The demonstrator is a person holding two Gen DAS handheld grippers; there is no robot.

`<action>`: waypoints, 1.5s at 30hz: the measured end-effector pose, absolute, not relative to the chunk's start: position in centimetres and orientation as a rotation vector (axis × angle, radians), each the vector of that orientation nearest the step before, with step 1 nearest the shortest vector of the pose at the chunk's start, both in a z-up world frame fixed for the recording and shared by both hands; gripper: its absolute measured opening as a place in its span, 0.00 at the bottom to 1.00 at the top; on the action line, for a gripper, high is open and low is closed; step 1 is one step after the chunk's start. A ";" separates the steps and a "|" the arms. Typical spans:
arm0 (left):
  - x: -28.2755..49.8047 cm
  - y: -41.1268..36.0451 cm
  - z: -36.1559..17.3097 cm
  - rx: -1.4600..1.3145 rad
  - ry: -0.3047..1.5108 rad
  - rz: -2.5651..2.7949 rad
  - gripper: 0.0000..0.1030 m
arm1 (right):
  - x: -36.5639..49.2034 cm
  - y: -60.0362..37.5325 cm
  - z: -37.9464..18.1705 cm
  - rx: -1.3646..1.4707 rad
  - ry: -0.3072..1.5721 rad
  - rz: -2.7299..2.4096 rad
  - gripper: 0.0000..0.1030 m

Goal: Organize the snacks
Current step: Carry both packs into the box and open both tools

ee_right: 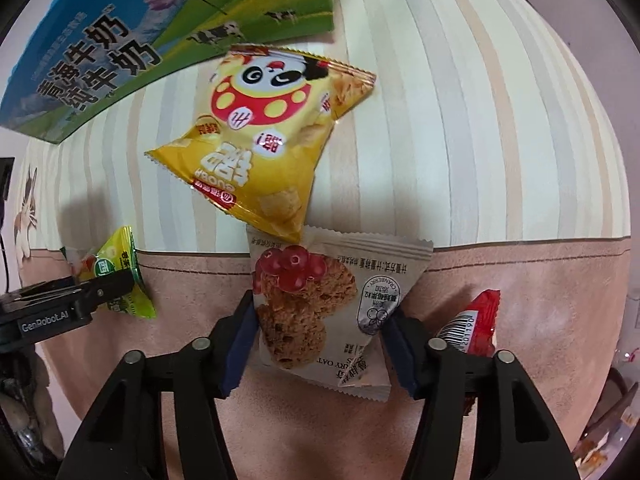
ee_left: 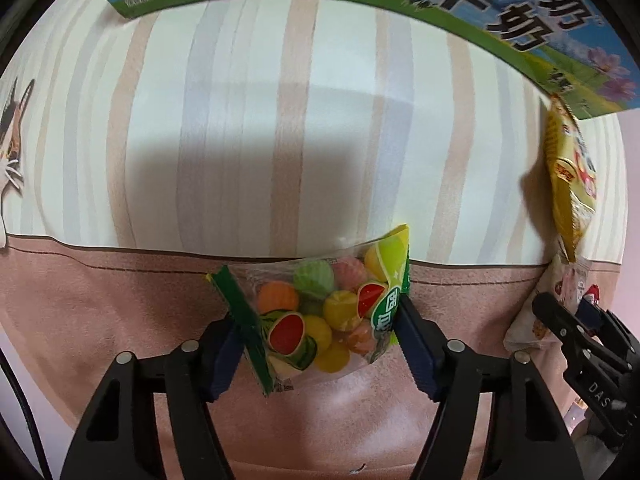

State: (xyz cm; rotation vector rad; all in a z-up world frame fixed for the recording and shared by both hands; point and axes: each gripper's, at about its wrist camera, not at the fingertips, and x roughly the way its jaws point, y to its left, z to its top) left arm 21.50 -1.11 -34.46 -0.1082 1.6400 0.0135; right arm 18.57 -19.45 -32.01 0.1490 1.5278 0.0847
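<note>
My left gripper (ee_left: 320, 332) is shut on a clear green candy bag (ee_left: 320, 316) of round fruit sweets, over the pink band of the tablecloth; the bag also shows in the right wrist view (ee_right: 116, 268). My right gripper (ee_right: 320, 344) is shut on a beige cranberry oat biscuit pack (ee_right: 320, 308). A yellow panda snack bag (ee_right: 264, 136) lies just beyond it on the striped cloth, its corner overlapping the biscuit pack. A red packet (ee_right: 476, 328) lies by my right finger. The right gripper (ee_left: 580, 328) shows at the right edge of the left wrist view.
A green and blue milk carton box (ee_right: 100, 48) lies at the far side of the table; it also shows in the left wrist view (ee_left: 500, 12). The striped tablecloth (ee_left: 280, 120) has a cat print (ee_left: 12, 136) at the left edge.
</note>
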 end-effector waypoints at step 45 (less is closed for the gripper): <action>22.2 -1.7 -27.8 -0.203 1.622 -0.112 0.58 | 18.6 -17.3 -25.5 0.354 1.445 0.259 0.49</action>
